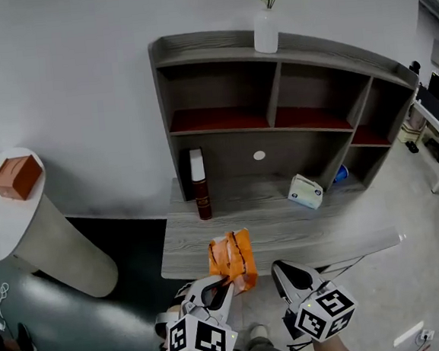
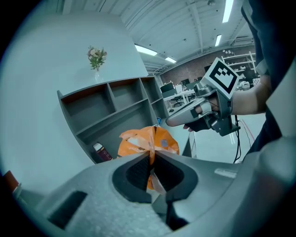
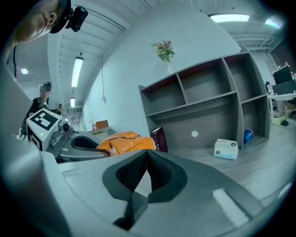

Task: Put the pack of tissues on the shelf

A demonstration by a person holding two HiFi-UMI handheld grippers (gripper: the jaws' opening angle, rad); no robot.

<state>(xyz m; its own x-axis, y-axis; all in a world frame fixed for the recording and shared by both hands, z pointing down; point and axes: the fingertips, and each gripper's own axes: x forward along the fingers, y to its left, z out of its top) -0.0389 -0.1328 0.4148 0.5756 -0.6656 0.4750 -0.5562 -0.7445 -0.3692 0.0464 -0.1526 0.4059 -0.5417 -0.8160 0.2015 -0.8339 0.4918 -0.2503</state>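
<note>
An orange plastic pack of tissues [image 1: 231, 260] hangs above the near edge of the grey desk [image 1: 285, 230], and my left gripper [image 1: 223, 285] is shut on its crimped end. In the left gripper view the pack [image 2: 148, 141] bulges out past the closed jaws of that gripper [image 2: 151, 157]. My right gripper [image 1: 283, 268] is just to the right of the pack, apart from it, shut with nothing in it. From the right gripper view the pack [image 3: 124, 141] lies to the left of that gripper [image 3: 147, 152]. The grey shelf [image 1: 163, 99] stands on the desk against the wall, its compartments open.
A white vase with flowers [image 1: 265, 29] tops the shelf. Under the shelf stand a dark bottle [image 1: 202, 199] and a white box [image 1: 306, 191], with a blue object [image 1: 341, 173] behind. A round white table [image 1: 2, 220] at left carries a brown box [image 1: 17, 177].
</note>
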